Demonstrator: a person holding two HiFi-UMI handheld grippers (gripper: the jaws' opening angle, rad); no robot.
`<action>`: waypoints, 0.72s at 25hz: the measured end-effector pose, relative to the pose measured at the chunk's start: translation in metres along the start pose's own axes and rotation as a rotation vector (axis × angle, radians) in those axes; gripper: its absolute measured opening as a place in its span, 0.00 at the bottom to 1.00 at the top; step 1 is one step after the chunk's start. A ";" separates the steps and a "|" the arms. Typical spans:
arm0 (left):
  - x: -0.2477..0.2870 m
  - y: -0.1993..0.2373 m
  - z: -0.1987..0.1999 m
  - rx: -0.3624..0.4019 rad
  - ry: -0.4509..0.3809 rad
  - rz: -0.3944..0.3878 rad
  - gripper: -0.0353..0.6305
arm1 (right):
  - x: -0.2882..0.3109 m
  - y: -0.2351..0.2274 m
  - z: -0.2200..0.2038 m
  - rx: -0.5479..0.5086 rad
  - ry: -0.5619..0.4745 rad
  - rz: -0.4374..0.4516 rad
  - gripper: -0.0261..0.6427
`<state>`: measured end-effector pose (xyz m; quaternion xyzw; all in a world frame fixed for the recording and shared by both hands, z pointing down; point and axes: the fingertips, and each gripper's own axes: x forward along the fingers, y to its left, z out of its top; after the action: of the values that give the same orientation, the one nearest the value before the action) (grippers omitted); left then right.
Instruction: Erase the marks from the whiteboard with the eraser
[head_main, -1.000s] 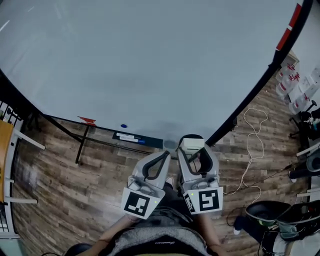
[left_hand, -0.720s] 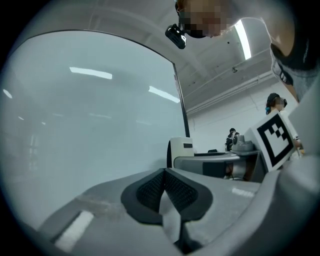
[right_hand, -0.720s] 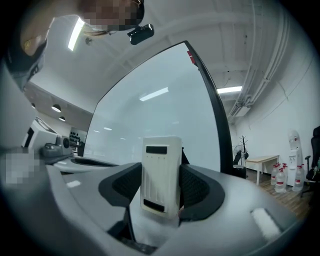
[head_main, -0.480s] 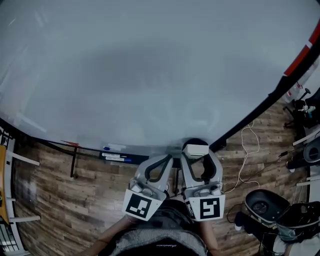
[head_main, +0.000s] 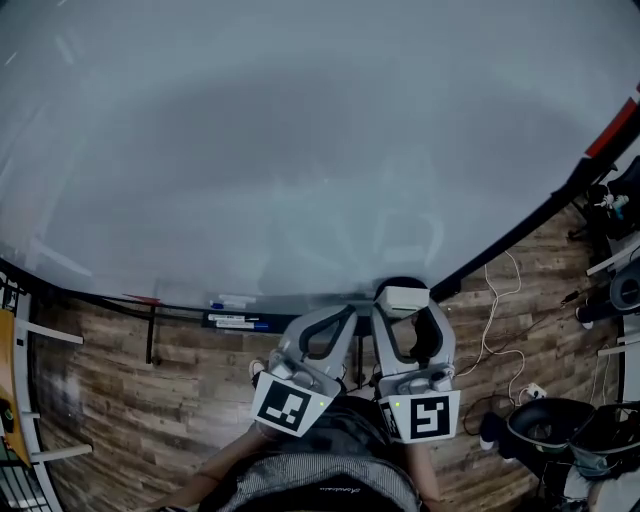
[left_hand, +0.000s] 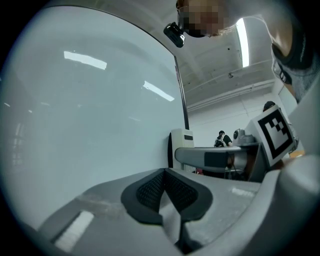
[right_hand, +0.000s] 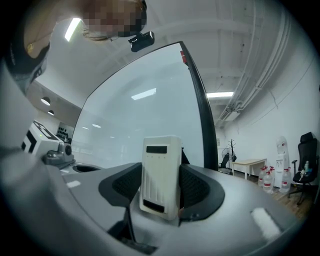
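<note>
Whiteboard (head_main: 300, 150): fills most of the head view; dim grey, any marks too faint to make out; top and sides cut off. Eraser (right_hand: 160, 172): white block, upright, at the board's lower edge; contact unclear. Right gripper (head_main: 406, 305): jaws pinching the eraser by its sides. Left gripper (left_hand: 164, 192): jaws pressed together, just beside the right one. Markers (head_main: 235, 312): on the ledge, small. Wood floor (head_main: 100, 400): below.

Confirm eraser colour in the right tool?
Cream-white eraser, dark strip near its top; clearest in the right gripper view.
</note>
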<state>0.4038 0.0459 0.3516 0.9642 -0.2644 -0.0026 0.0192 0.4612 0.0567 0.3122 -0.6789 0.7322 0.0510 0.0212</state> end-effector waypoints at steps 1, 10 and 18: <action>-0.004 0.004 0.000 -0.003 0.003 -0.006 0.06 | 0.001 0.002 0.000 0.002 0.003 -0.015 0.40; -0.025 0.037 0.006 -0.042 -0.002 -0.069 0.06 | 0.027 0.046 0.004 -0.021 0.012 -0.055 0.40; -0.085 0.096 0.003 -0.060 0.008 -0.079 0.06 | 0.046 0.109 0.005 -0.014 0.016 -0.103 0.40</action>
<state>0.2818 0.0063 0.3522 0.9729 -0.2259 -0.0072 0.0489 0.3484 0.0198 0.3072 -0.7161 0.6961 0.0496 0.0131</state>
